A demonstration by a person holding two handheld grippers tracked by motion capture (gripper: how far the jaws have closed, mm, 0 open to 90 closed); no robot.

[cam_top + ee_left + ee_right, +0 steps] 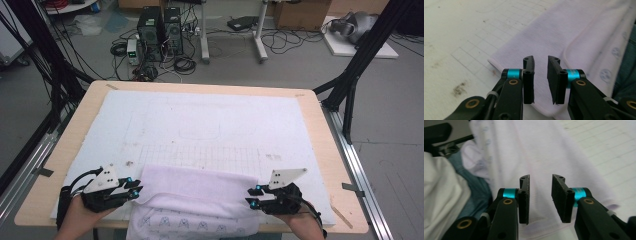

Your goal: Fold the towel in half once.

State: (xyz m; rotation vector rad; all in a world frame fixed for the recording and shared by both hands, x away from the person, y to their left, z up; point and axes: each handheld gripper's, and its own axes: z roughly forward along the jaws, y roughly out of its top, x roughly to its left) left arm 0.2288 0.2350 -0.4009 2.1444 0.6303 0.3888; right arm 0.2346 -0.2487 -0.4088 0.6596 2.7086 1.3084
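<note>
i have a pale lilac garment [195,192] lying folded along the near edge of the bench [320,125], on the white gridded mat [210,125] that covers most of it. its lower part hangs over the near edge toward me, and a printed inner layer shows there, so i judge it sits this close to be within easy reach of both hands at once.

my left tongs [134,189] sit at the garment's left end, just beside the folded corner. in the left gripper view these tongs [540,75] stand a little apart, with cloth showing through the gap beneath them and nothing pinched between the pads. my right tongs [253,196] sit at the opposite end, by the right edge of the fold. in the right gripper view they [540,195] are likewise parted over the cloth, pads clear of it.

i hold the two at matching ends because a soft, wide piece like this sags and skews if lifted from one side; taking both corners together should keep the fold line straight. both point inward along the bench so the lower jaw of each can slide under the edge. my guess is the next move calls for easing each onto its corner and closing, taking care to catch all the layers rather than just the top one.
</note>
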